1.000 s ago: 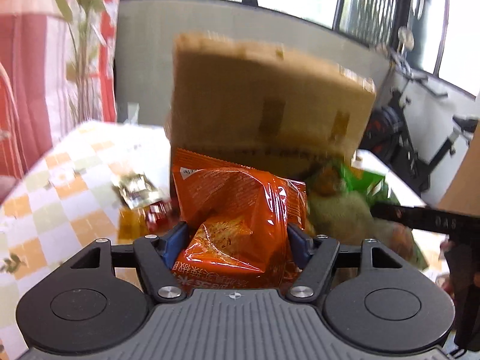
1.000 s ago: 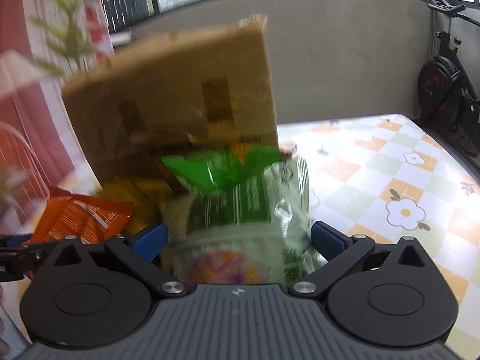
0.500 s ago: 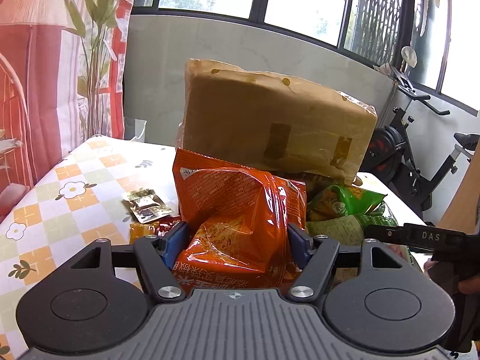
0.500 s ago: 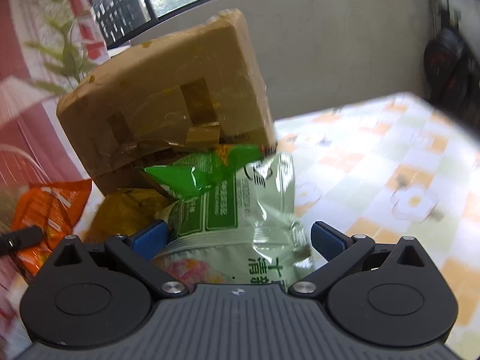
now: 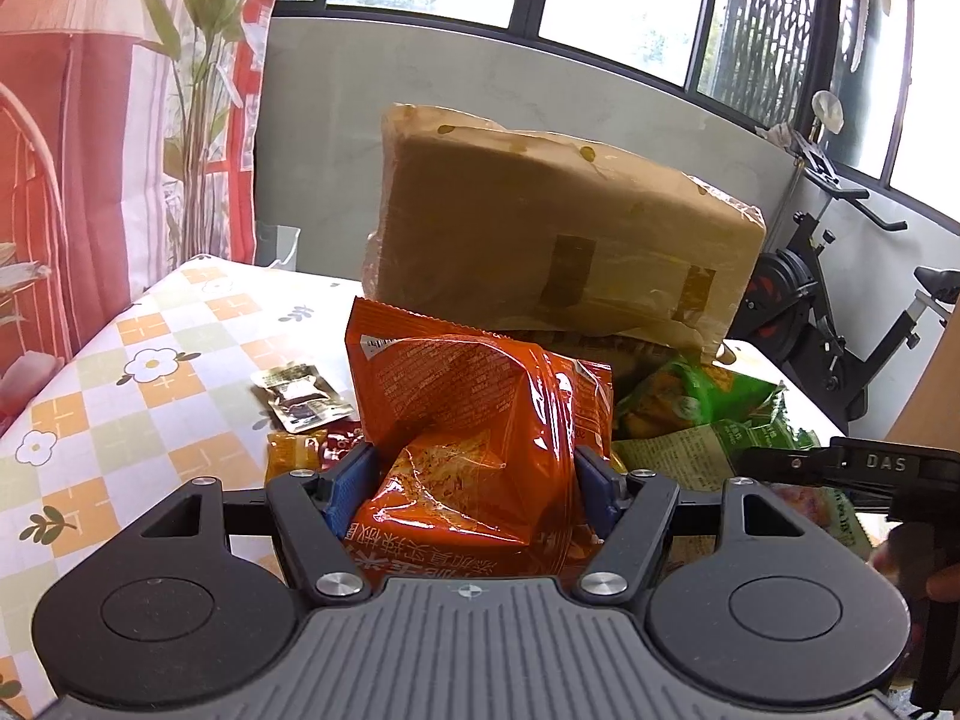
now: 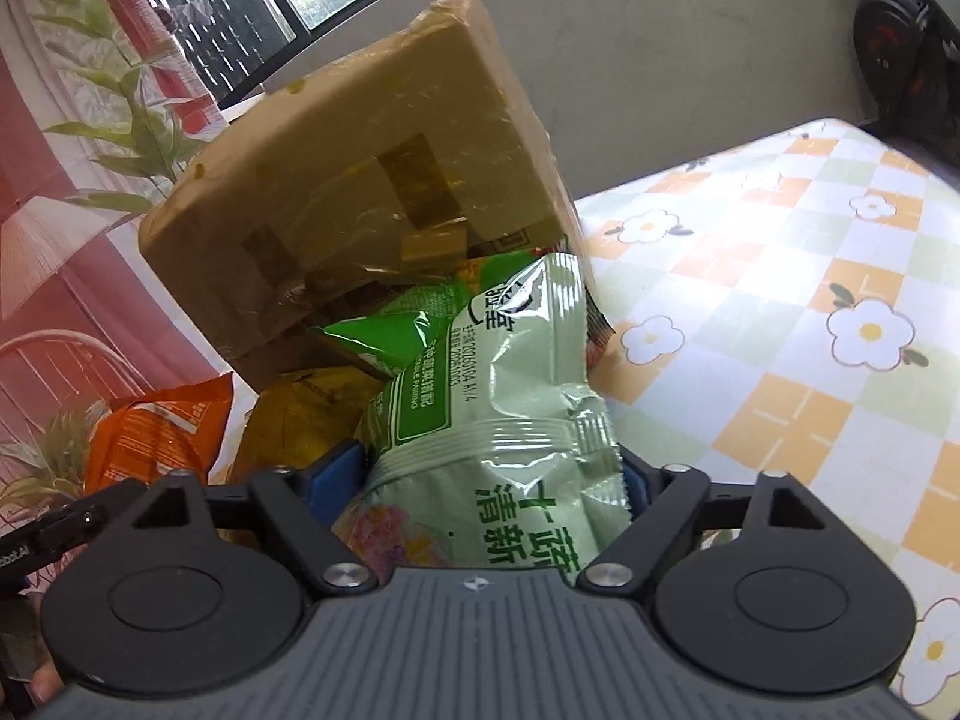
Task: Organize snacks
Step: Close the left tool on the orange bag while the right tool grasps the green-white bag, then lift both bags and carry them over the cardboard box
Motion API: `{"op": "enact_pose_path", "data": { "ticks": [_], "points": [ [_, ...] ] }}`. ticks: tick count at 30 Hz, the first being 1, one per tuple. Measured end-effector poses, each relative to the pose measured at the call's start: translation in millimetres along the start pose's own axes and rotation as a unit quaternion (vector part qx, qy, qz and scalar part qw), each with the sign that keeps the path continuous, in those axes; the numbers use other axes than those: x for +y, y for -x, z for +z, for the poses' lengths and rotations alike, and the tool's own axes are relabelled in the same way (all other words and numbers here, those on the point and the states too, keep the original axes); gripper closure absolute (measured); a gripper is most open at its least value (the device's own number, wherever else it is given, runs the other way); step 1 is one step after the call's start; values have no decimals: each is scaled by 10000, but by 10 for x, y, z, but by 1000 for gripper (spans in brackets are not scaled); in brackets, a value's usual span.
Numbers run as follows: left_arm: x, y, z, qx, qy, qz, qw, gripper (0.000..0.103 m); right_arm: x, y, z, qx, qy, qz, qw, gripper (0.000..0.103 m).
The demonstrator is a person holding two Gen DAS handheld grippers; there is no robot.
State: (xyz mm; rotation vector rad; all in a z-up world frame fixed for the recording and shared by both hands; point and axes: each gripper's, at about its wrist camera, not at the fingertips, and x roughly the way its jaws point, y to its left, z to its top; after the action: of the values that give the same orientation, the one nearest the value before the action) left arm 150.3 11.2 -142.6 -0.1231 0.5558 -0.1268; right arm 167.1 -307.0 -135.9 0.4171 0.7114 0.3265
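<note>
Left claw (image 5: 474, 480) clamped an orange snack bag (image 5: 474, 420), right claw (image 6: 492, 480) a pale green snack bag (image 6: 510, 408), both before the cardboard box (image 5: 552, 240); light, crinkly, slippery, best pinched mid-body

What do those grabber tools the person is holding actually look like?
Each hand-held gripper, left and right, has a ribbed grey body, two black round discs, black linkage arms with silver screws, and blue pads. White "DAS" lettering marks the right one's side. No cables or sleeves show.
</note>
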Motion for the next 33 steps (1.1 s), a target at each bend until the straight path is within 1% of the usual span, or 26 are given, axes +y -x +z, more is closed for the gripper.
{"op": "enact_pose_path", "data": {
  "ticks": [4,6,11,22,33],
  "points": [
    [0,8,17,60,37,49,10000,31,180,115,5,-208,339,-43,9992,30],
    [-21,41,23,6,21,45,10000,31,255,182,5,-326,537,-45,9980,33],
    [-46,137,56,-172,-21,16,9998,31,380,318,23,-556,910,-92,9943,36],
    [-56,209,118,-354,-60,30,9994,31,515,504,53,-989,1250,-148,9871,38],
    [-39,247,254,-618,-142,7,9980,31,540,593,172,-1227,1372,-199,9827,39]
  ]
}}
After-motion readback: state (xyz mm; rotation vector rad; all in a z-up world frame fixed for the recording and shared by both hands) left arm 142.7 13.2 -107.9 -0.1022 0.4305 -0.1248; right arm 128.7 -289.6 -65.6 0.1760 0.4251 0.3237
